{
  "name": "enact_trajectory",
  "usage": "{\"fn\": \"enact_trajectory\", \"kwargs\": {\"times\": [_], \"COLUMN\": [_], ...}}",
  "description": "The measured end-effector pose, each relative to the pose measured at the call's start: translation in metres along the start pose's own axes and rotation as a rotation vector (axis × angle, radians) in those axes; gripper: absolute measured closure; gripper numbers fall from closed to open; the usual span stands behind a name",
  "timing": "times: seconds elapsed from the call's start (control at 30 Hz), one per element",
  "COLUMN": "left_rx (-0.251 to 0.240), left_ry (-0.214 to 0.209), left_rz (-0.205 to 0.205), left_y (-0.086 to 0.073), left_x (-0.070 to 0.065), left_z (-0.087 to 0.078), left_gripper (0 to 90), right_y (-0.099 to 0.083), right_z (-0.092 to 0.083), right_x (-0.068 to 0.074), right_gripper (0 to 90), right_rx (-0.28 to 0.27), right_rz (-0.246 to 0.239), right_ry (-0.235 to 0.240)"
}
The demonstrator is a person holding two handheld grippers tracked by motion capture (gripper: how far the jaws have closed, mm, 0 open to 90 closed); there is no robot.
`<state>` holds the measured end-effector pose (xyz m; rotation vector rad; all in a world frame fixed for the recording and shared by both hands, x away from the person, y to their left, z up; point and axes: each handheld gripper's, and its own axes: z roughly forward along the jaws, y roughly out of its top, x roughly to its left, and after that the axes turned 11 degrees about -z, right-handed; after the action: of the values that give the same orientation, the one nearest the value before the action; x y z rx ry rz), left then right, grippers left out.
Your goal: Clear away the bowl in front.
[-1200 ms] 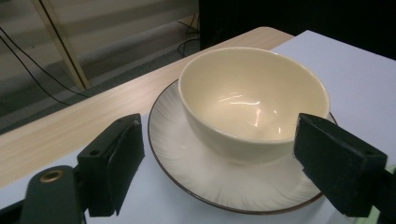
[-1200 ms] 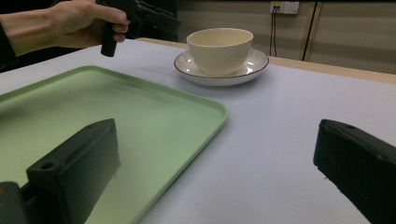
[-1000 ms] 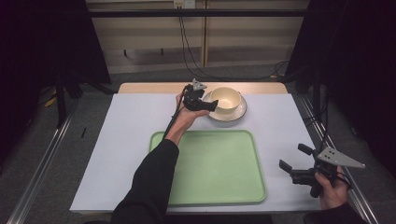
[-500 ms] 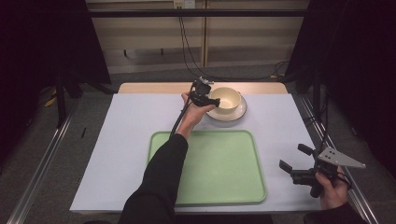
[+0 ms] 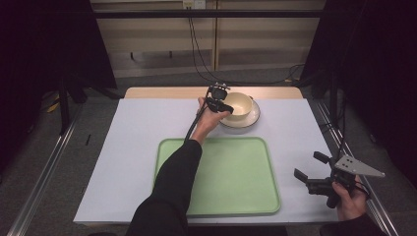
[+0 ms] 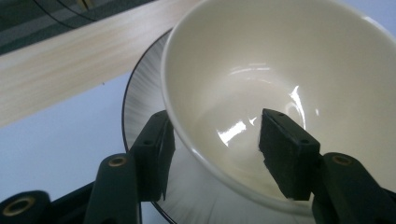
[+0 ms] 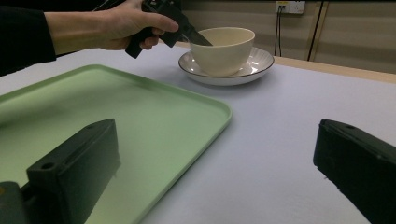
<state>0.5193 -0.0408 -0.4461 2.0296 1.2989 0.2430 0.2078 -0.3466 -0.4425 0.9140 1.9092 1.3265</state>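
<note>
Fingers [image 6: 285,154] of my left gripper [image 6: 212,154] straddle the bowl [image 6: 289,84] wall, one inside, one outside. They've just been closing w/ the rim between them, but a gap still shows on the inner side, so not pinching yet. Bowl is cream, upright, sitting on a white saucer [image 5: 250,119] w/ a dark edge, at the far side of the bench [image 5: 123,142]. Green tray [image 5: 236,177] lies nearer me, just in front of the saucer, apart from it. My right gripper [image 5: 311,173] hovers off the tray's right edge, fingers spread wide, nothing btwn them.
</note>
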Motion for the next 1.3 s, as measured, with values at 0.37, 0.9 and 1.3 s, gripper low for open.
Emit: {"fn": "enact_trajectory", "kwargs": {"times": [0.37,0.9,1.3], "left_rx": [0.105,0.133,0.112], "left_ry": [-0.038,-0.048,-0.098], "left_rz": [-0.06,-0.159,-0.239], "left_y": [0.0,-0.002,-0.002], "left_x": [0.006,0.009,0.014], "left_z": [0.004,0.01,0.006], "left_gripper": [60.2,71.5,82.4], "right_y": [-0.001,-0.001,0.0], "right_z": [0.001,-0.001,-0.001], "right_x": [0.0,0.0,0.0], "right_gripper": [0.0,0.0,0.1], "right_rx": [0.009,0.009,0.002], "right_rz": [-0.008,-0.009,-0.011], "right_ry": [-0.012,-0.012,-0.011]}}
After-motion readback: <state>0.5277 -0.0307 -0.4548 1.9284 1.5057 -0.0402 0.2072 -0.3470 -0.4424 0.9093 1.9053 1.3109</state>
